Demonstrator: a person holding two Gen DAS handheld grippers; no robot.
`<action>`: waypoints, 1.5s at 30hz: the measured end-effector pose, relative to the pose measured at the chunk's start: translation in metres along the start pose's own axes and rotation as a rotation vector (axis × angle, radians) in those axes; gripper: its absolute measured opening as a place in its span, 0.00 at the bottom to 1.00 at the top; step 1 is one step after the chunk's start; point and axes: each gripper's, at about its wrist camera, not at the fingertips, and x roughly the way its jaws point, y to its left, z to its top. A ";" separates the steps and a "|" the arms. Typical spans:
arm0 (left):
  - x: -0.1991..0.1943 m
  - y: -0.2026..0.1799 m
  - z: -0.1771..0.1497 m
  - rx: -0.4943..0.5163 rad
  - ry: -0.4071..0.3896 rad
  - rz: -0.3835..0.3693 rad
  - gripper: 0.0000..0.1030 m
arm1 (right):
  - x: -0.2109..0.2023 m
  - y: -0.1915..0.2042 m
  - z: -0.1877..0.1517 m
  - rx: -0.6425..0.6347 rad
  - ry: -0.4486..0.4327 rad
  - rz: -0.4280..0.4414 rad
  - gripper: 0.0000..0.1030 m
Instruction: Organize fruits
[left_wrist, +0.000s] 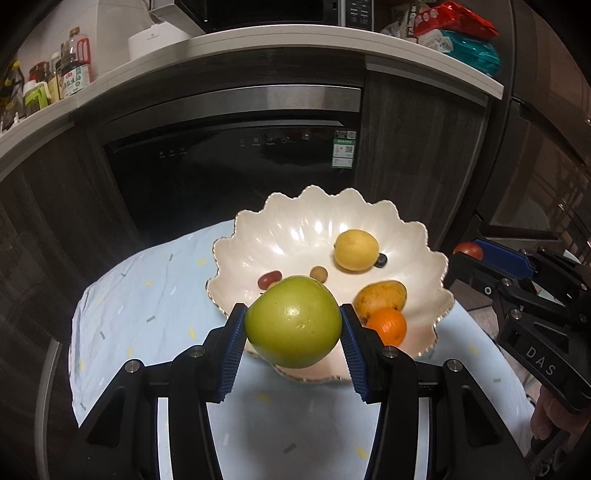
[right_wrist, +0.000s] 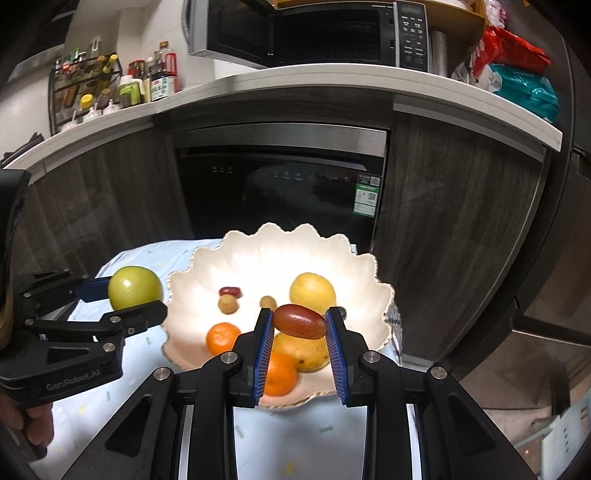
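My left gripper (left_wrist: 293, 321) is shut on a green apple (left_wrist: 293, 322) and holds it above the near left rim of a white scalloped bowl (left_wrist: 295, 229). The apple also shows in the right wrist view (right_wrist: 135, 287). My right gripper (right_wrist: 300, 322) is shut on a small red oval fruit (right_wrist: 300, 321) above the bowl (right_wrist: 280, 251). In the bowl lie a lemon (left_wrist: 356, 250), a mango (left_wrist: 380, 296), an orange (left_wrist: 388, 326), a red date (left_wrist: 269, 279), a small tan fruit (left_wrist: 318, 273) and a dark berry (left_wrist: 381, 260). A second orange (right_wrist: 221, 337) shows in the right wrist view.
The bowl stands on a small table with a light blue cloth (left_wrist: 147, 306). Behind it is a black dishwasher door (left_wrist: 236, 170) in dark wood cabinets. A white counter (left_wrist: 258, 48) above holds bottles (left_wrist: 74, 70), snack bags (left_wrist: 454, 33) and a microwave (right_wrist: 310, 33).
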 end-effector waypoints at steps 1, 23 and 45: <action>0.002 0.000 0.001 -0.005 -0.002 0.003 0.47 | 0.003 -0.002 0.001 0.001 0.002 -0.001 0.29; 0.066 0.004 0.018 -0.049 0.038 0.052 0.47 | 0.068 -0.033 0.006 0.020 0.070 -0.037 0.29; 0.070 0.001 0.018 -0.034 0.050 0.114 0.75 | 0.075 -0.038 0.003 0.043 0.091 -0.075 0.70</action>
